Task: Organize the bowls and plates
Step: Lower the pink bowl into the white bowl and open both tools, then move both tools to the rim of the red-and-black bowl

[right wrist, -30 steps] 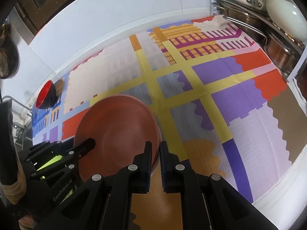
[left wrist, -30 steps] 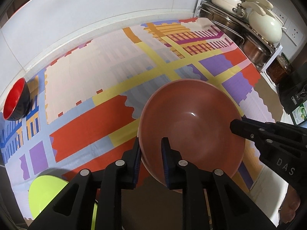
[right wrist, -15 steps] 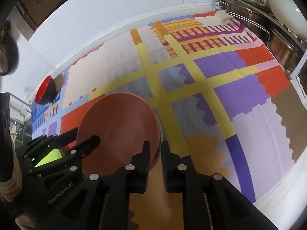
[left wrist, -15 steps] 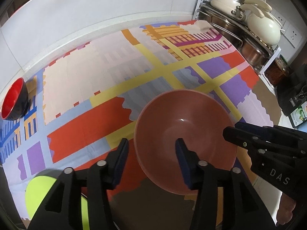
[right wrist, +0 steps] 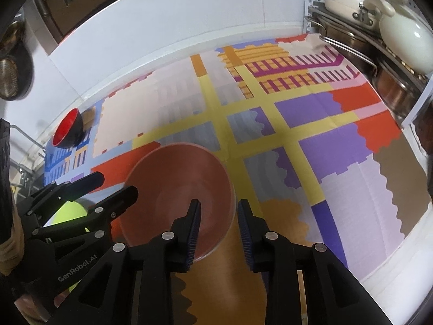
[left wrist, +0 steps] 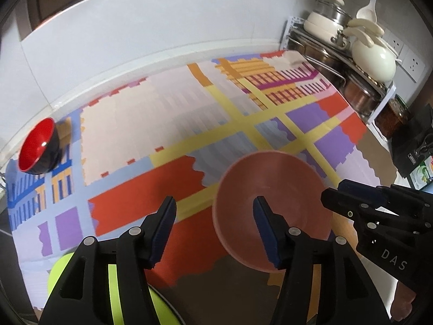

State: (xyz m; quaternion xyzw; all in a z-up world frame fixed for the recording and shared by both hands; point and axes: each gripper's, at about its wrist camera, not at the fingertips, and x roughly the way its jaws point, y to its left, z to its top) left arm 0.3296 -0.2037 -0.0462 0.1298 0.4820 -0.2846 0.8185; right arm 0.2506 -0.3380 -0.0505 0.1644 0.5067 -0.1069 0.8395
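We're seeing the pink bowl (left wrist: 270, 205) sitting on the patterned cloth (left wrist: 167, 124), near the front edge, with both grippers poised over it. Left gripper (left wrist: 213, 218) is opening, jaws spread; its right finger is overlapping the bowl's inside, the left finger is out over the red patch, and the pads aren't pressing on the rim as far as we can tell. Right gripper (right wrist: 218, 223) is also opening; the bowl's right rim is lying between its fingers, with a gap showing on both sides, so it isn't pinching. The bowl is looking slightly blurred in the left view, so whether it's flat or tilted we can't say. Our own fingers are hiding the bowl's near rim in both views. The yellow-green dish (left wrist: 58, 276) at bottom left is mostly covered by the left gripper and cut off by the frame; in the right view only a sliver is showing behind the left gripper's fingers. The red bowl (left wrist: 38, 146) is sitting at the cloth's far left corner, well apart from the pink one, and showing in both views. Left view is giving us the full pot rack (left wrist: 349, 62), wall sockets and a dark appliance on the right edge; right view is cropping the rack but is showing a hanging strainer (right wrist: 10, 78) top left.
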